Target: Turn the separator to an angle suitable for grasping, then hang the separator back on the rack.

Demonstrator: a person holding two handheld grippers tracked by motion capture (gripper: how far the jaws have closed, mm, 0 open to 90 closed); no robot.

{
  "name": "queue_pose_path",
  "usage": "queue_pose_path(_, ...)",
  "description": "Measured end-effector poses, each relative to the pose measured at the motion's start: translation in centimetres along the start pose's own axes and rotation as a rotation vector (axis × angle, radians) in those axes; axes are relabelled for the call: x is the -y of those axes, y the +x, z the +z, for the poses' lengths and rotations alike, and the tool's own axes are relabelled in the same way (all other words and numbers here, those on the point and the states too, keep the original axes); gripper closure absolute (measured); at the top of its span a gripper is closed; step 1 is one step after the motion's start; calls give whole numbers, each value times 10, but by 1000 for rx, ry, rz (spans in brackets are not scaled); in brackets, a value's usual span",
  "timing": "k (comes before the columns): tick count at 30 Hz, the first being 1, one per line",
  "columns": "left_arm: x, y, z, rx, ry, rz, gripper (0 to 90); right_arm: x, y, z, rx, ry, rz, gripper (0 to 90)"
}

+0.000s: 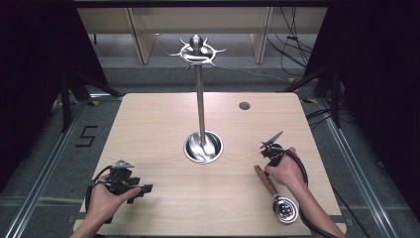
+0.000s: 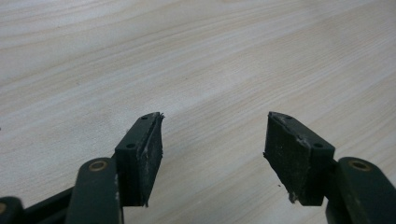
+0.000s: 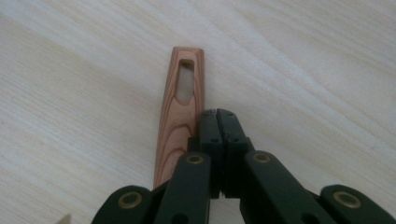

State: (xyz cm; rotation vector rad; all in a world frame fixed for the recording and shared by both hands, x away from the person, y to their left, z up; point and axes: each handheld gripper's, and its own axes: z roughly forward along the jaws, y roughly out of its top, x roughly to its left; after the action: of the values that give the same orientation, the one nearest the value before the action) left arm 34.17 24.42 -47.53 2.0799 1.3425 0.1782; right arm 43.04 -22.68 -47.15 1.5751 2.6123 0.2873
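You are at the approach step: your right tongs [image 3: 219, 114] sit with their black jaws pressed together on nothing, just beside the wooden handle of the steel-headed strainer ladle [image 3: 180, 109] and a little to its right in the right gripper view, so no grip has been made yet. The handle's slotted hanging end points away from the jaws and is free of them.

On the pale wooden desk [image 1: 163, 119] the ladle lies near the front right corner, its round perforated steel head [image 1: 286, 210] close to the front edge and its handle running back and inward. Your right hand [image 1: 283, 171] rests over the handle's middle.

To my mind, the next move calls for spreading those jaws, shifting them across so the handle sits between the pads, then closing firmly near the slot. That would let you carry it to the tall steel hook stand [image 1: 200, 89] in its round bowl base at the desk's centre.

Your left tongs [image 2: 212, 144] stand wide apart over bare wood near the front left corner, holding nothing, well away from the ladle.
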Motion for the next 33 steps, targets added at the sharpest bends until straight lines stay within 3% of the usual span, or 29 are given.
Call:
queue_pose_path(10, 0, 0, 1, 0, 6, -5, 363, -3, 17, -2, -29, -6, -43, 900)
queue_pose_path(15, -1, 0, 2, 3, 5, -2, 363, 0, 14, -14, -33, -23, -32, 745)
queue_pose_path(18, -2, 1, 3, 1, 10, -5, 362, 5, 14, -24, -57, -43, -60, 671)
queue_pose_path(21, -2, 0, 4, 12, 14, -5, 363, 12, 16, -31, -75, 3, -79, 639)
queue_pose_path(33, -1, 0, 3, 1, 5, -4, 369, 28, 20, -33, -71, 46, -62, 627)
